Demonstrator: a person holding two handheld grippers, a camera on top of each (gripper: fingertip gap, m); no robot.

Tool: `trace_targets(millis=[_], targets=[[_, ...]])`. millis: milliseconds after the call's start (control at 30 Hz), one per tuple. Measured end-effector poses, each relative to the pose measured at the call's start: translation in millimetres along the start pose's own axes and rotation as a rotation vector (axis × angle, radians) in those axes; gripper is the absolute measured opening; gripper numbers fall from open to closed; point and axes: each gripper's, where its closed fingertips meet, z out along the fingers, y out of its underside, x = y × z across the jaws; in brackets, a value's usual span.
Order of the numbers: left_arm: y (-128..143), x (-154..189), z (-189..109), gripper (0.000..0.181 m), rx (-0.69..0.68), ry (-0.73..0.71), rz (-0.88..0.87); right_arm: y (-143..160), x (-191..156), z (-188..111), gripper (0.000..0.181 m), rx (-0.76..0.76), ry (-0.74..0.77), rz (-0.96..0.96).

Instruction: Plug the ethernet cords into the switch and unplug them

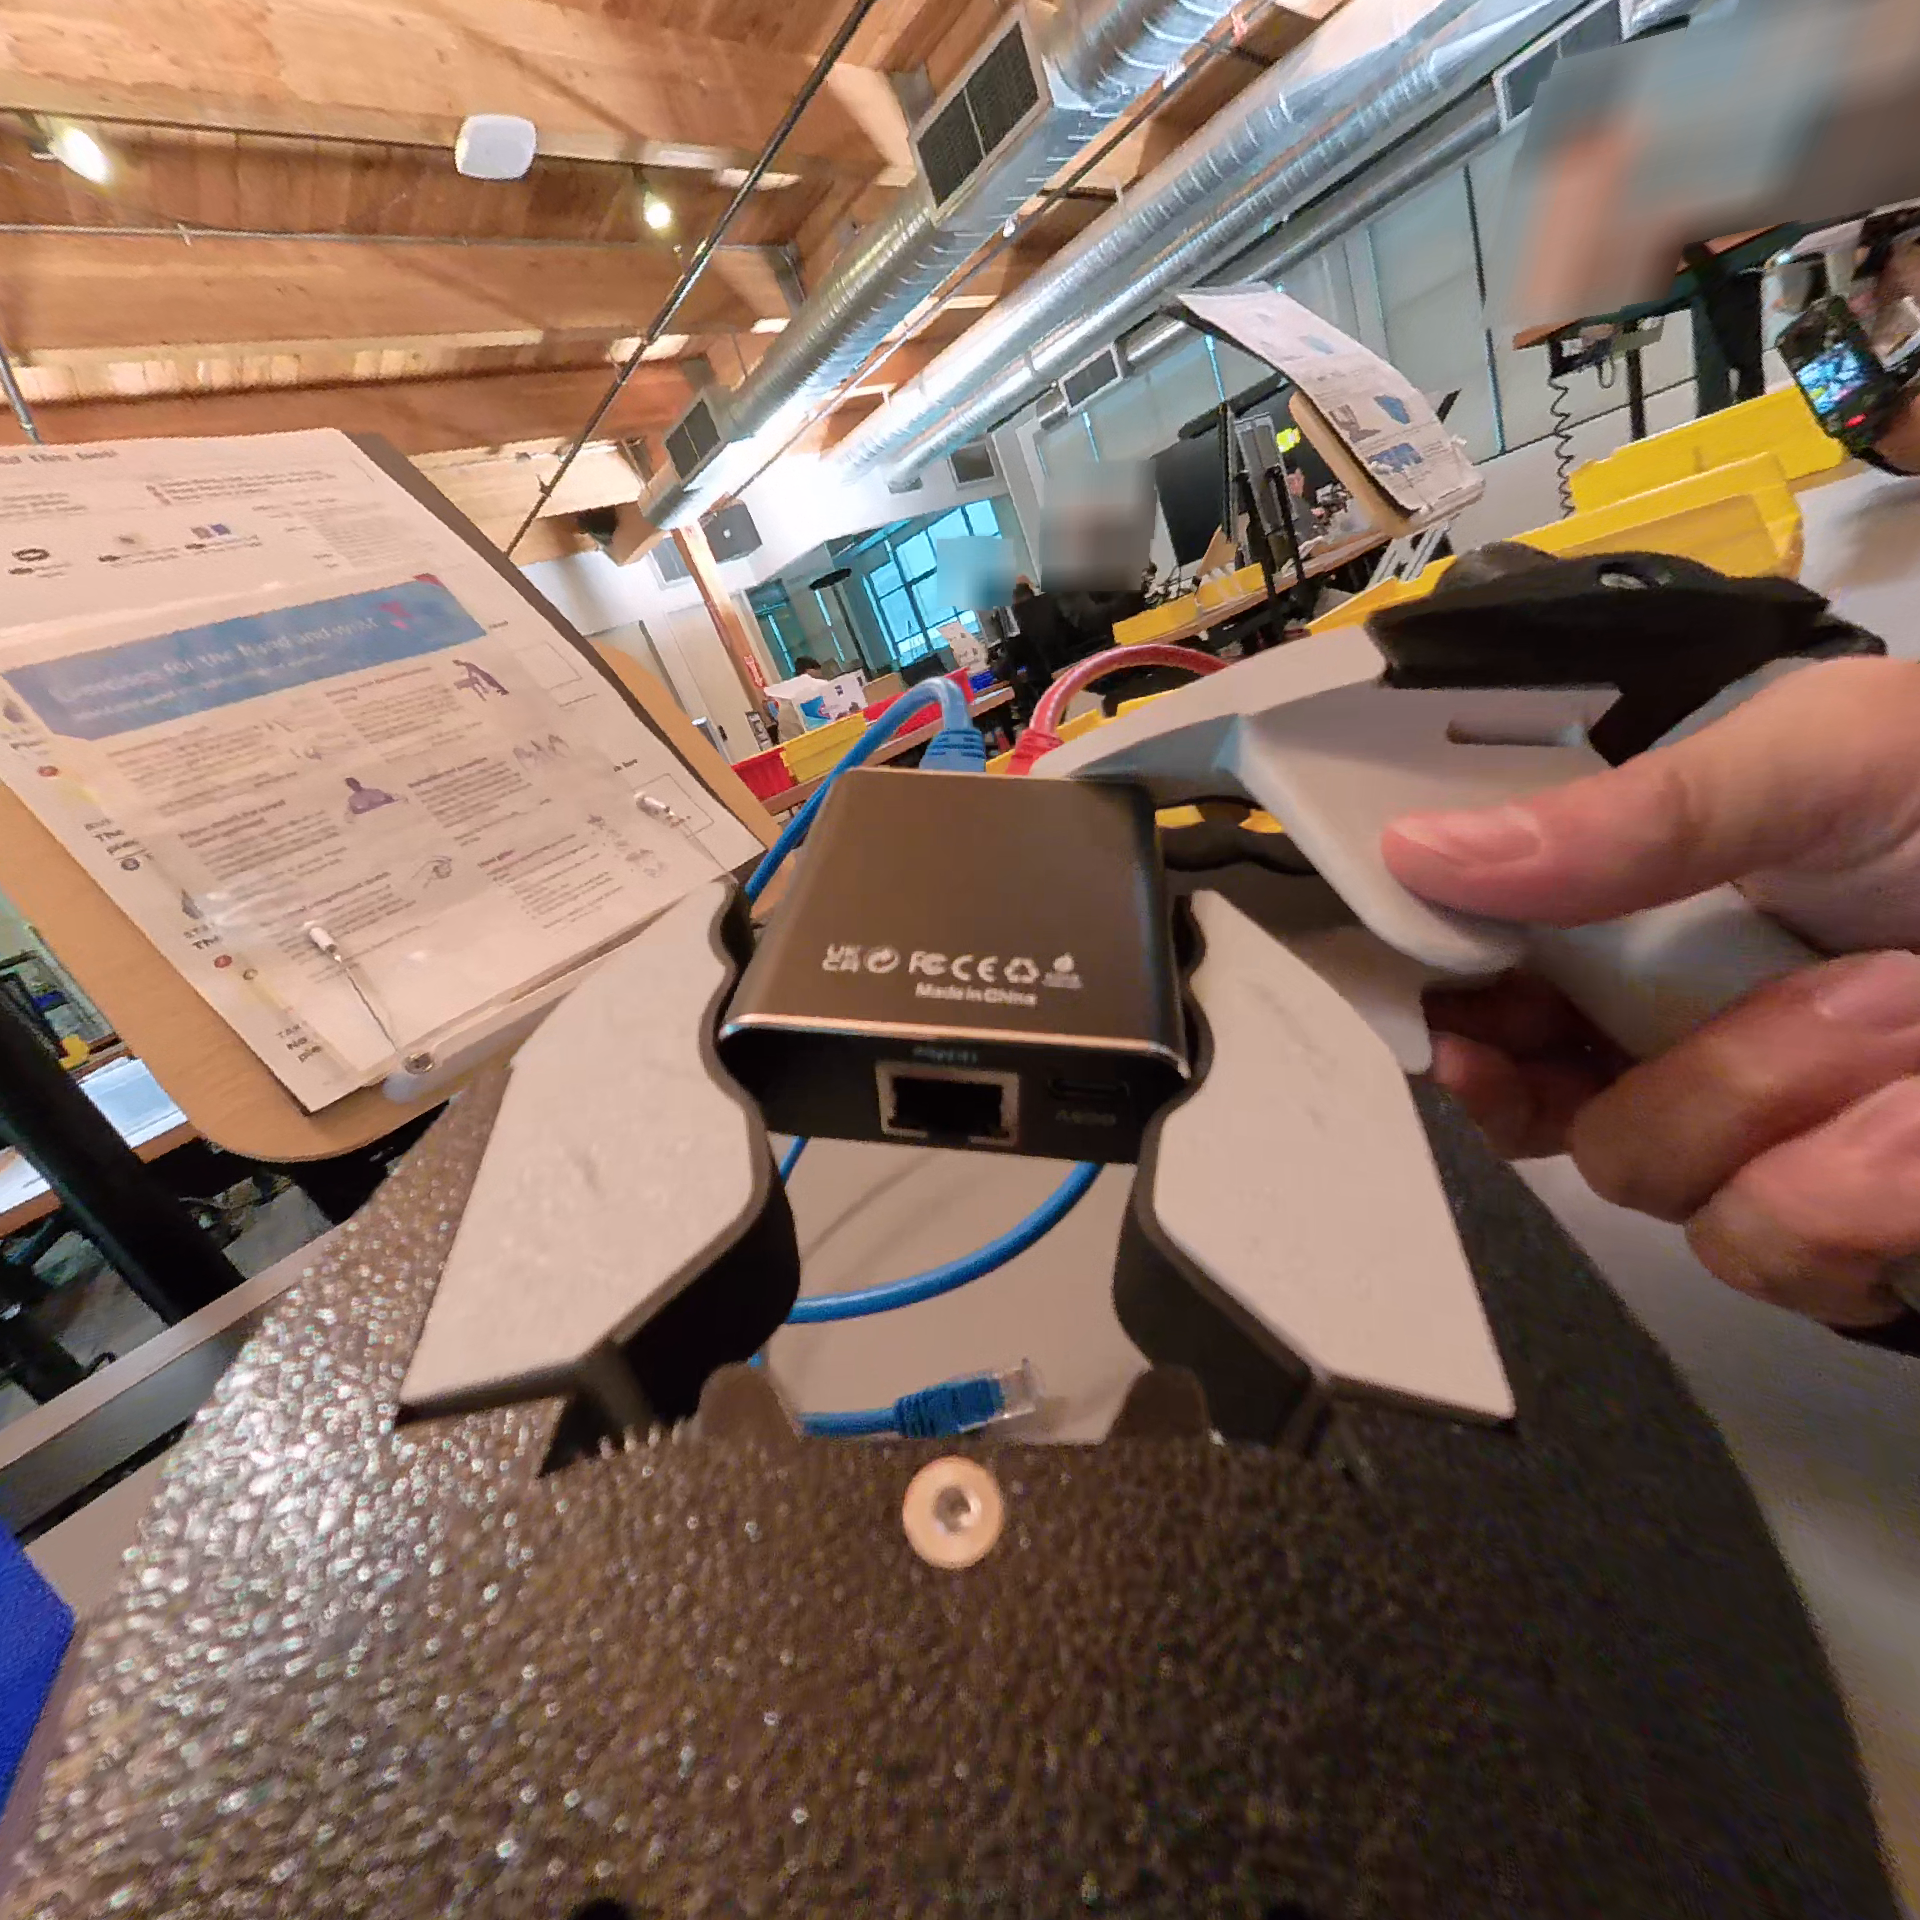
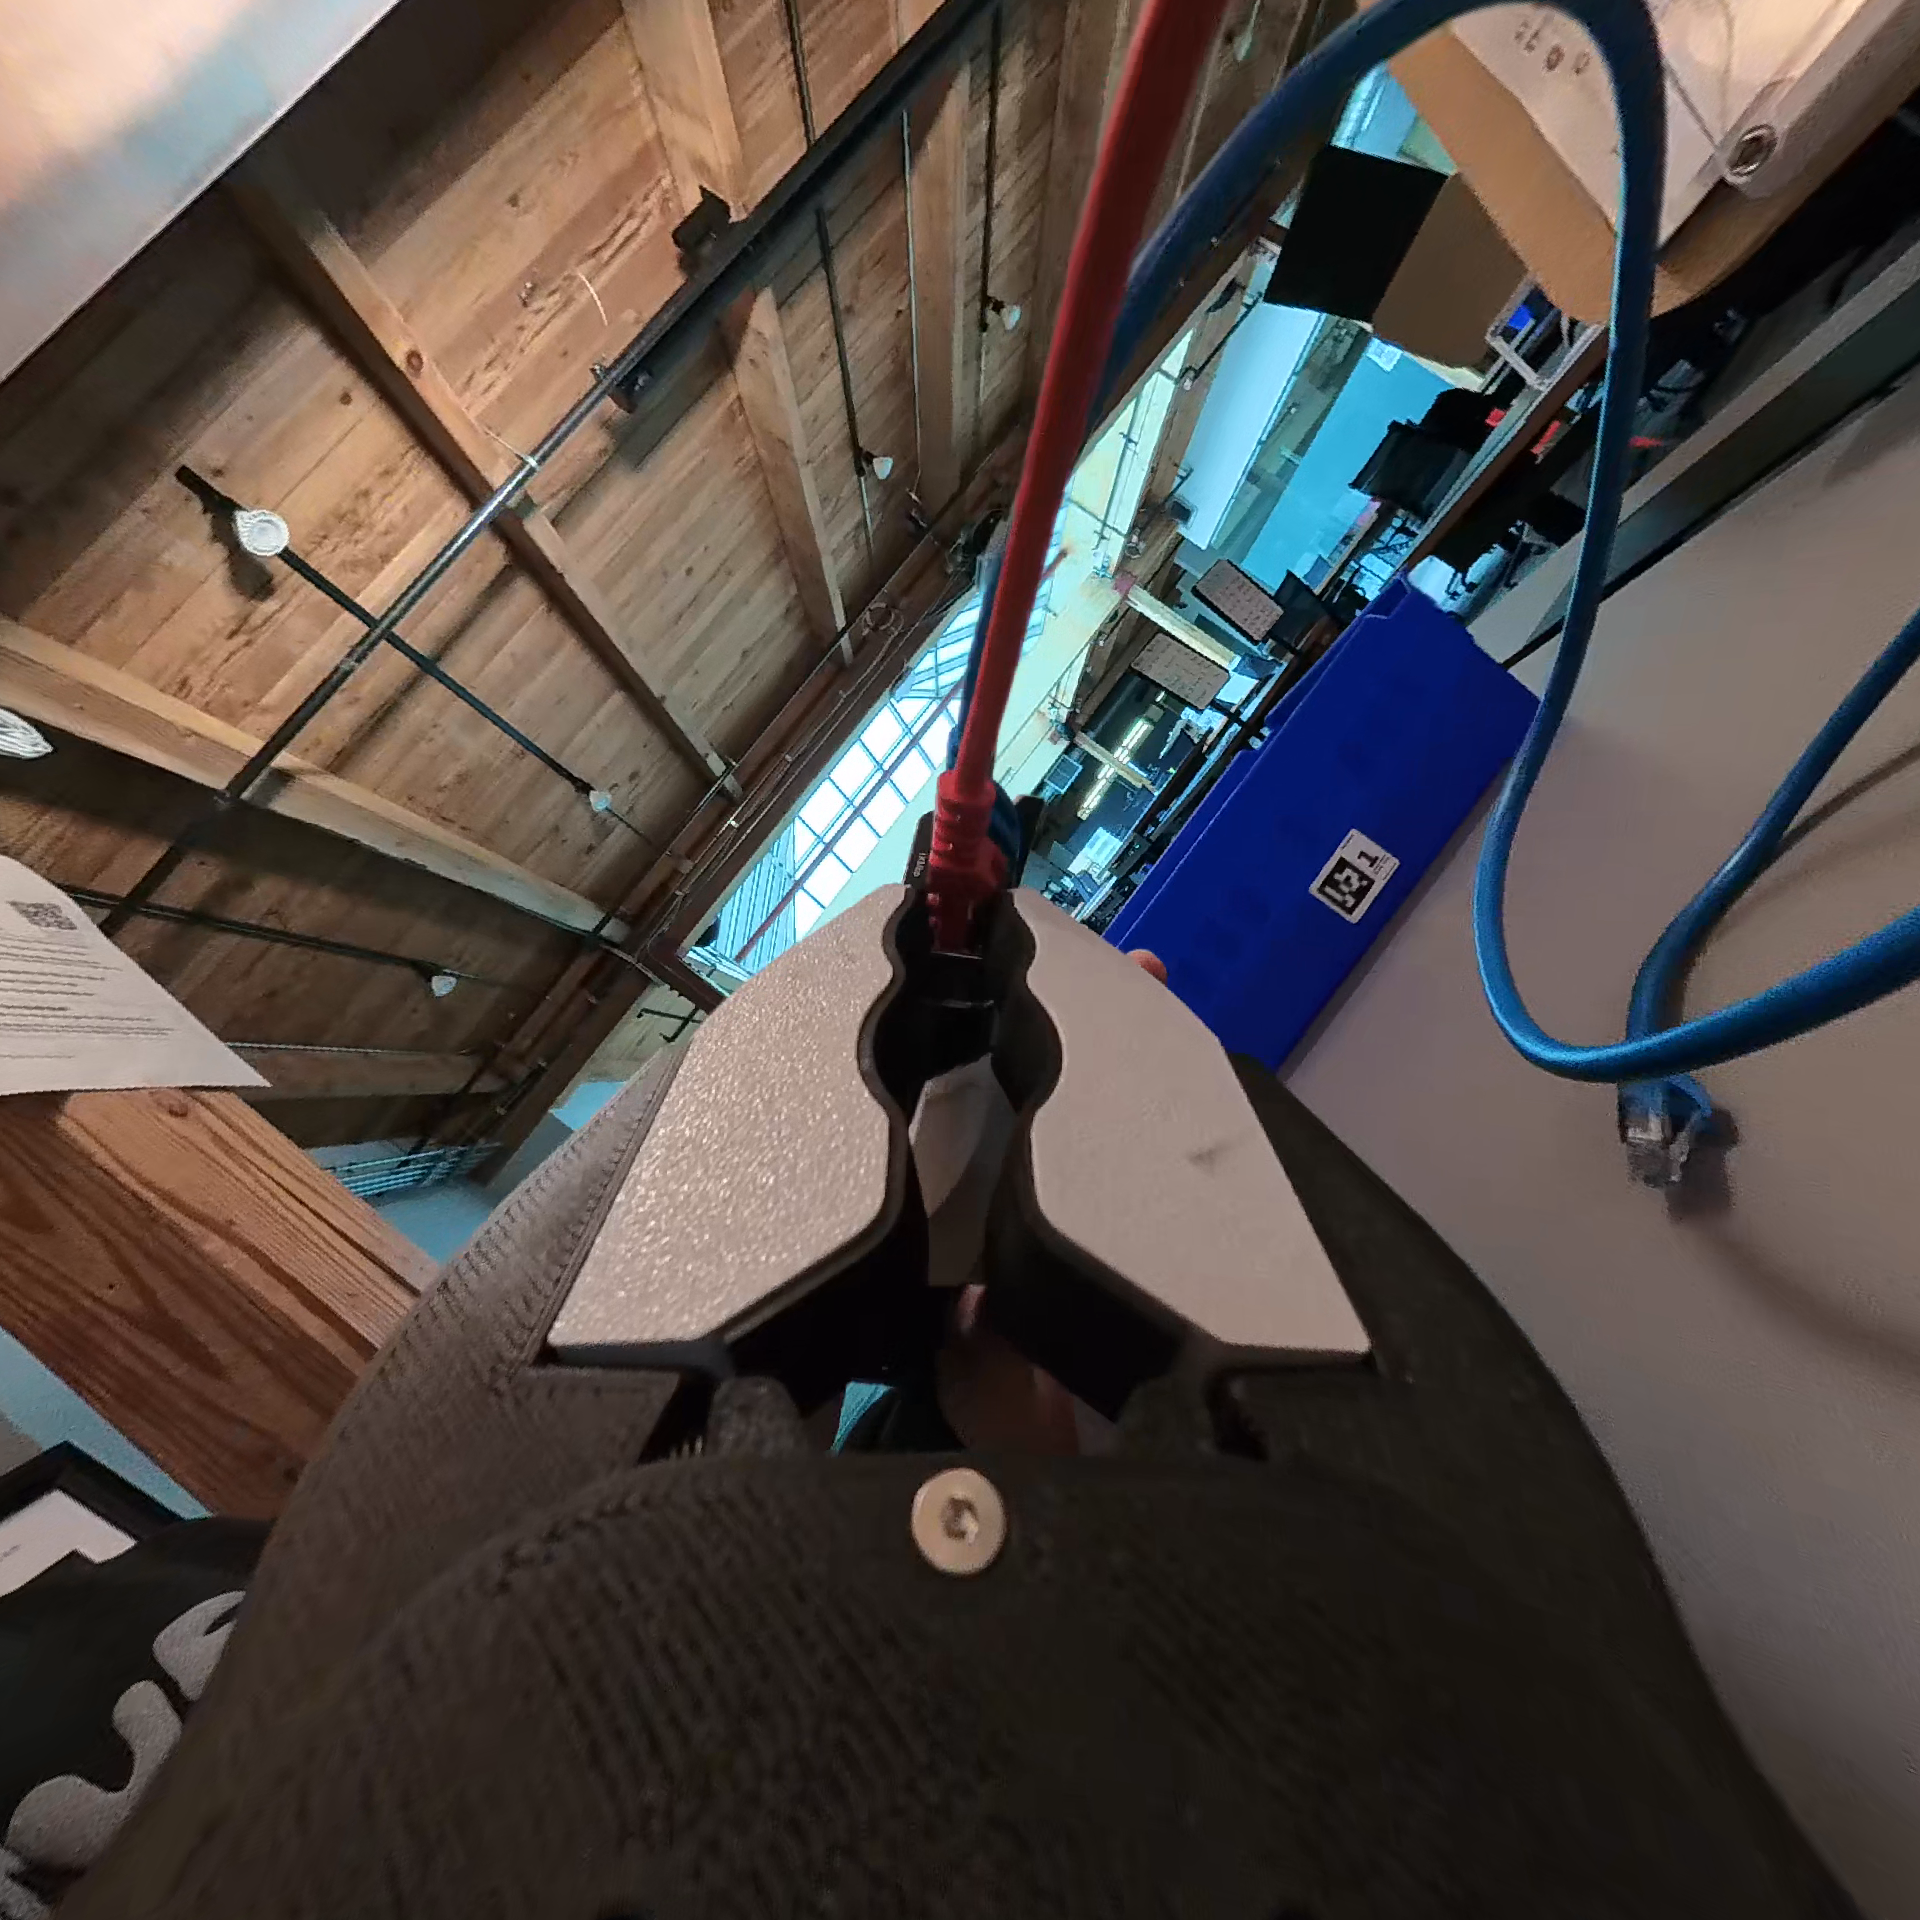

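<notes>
My left gripper (image 1: 956, 935) is shut on the black switch (image 1: 966, 894) and holds it above the table, with an empty port facing the camera. A blue cord (image 1: 951, 743) and a red cord (image 1: 1039, 743) are plugged into the switch's far side. My right gripper (image 2: 958, 925) is shut on the red cord's plug (image 2: 961, 873) where it meets the switch; the red cord rises out of frame. One of its grey fingers (image 1: 1351, 727) reaches in from the right in the left wrist view. The blue cord's loose plug (image 1: 966, 1397) lies on the table, and also shows in the right wrist view (image 2: 1662, 1132).
A person's hand (image 1: 1714, 935) holds the right gripper. A board with printed sheets (image 1: 312, 748) stands at the left. A blue bin (image 2: 1330, 831) sits at the edge of the grey table (image 2: 1766, 1455). Yellow bins (image 1: 1683, 509) lie farther back.
</notes>
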Motion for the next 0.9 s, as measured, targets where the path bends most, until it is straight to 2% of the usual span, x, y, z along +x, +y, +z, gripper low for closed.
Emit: trace_targets(millis=[133, 267, 367, 500, 600, 900], targets=[[5.7, 1.7, 3.3, 0.075, -0.042, 0.012, -0.101, -2.4, 3.6, -0.2, 0.012, -0.013, 0.017, -0.038], [8.3, -0.6, 4.0, 0.075, -0.066, -0.009, -0.082, -3.4, 4.9, 1.5, 0.011, -0.008, 0.0, -0.047], [12.0, -0.1, 5.0, 0.075, -0.081, 0.002, -0.145, -3.6, 7.1, 2.6, 0.012, -0.01, 0.006, -0.05], [13.2, -5.4, 3.5, 0.075, -0.092, -0.047, -0.043, -1.8, 7.0, 6.2, 0.012, -0.031, -0.013, -0.02], [11.5, -6.7, 2.4, 0.075, -0.069, -0.034, -0.071, -3.1, 7.4, 8.0, 0.012, -0.049, 0.028, -0.065], [13.8, -5.9, 3.6, 0.075, -0.083, -0.029, -0.079, -3.8, 11.8, 6.4, 0.012, -0.046, 0.038, -0.024]])
